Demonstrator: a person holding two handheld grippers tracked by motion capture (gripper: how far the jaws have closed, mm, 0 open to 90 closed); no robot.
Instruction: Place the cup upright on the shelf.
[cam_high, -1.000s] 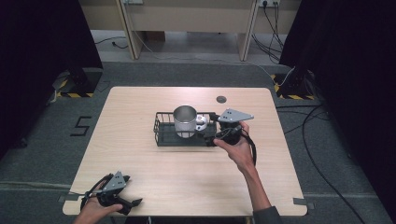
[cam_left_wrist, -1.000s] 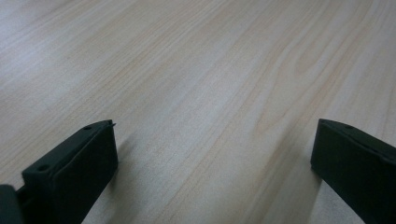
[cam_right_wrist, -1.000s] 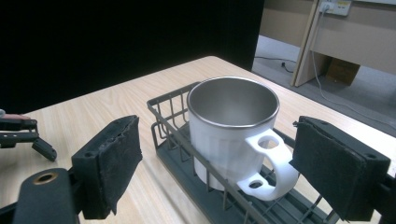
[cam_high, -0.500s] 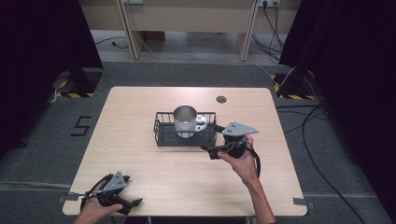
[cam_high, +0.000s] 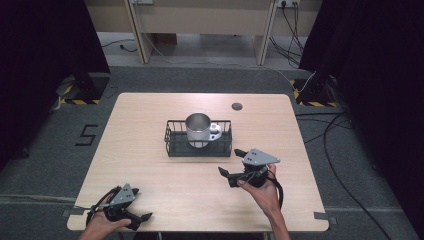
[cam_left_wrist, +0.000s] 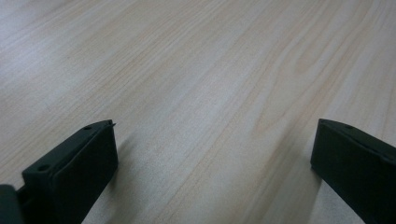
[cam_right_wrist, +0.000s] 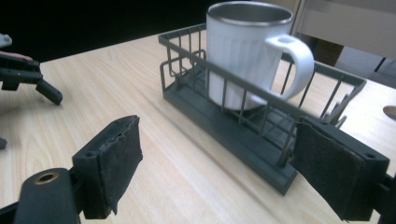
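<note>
We look down on a light wooden bench (cam_high: 150, 150) with rounded corners, standing on grey carpet (cam_high: 45, 165). A small dark round cap (cam_high: 236, 106) sits near the bench's far edge. On the floor off the left edge we see a black figure 5 (cam_high: 86, 135). Yellow-and-black hazard tape (cam_high: 75, 101) marks the floor beyond both far corners. Black curtains (cam_high: 45, 45) close both sides. Past the far edge stands pale wooden furniture (cam_high: 200, 20) on upright legs, with black cables (cam_high: 330, 145) trailing over the floor off the right edge. Light falls evenly.
</note>
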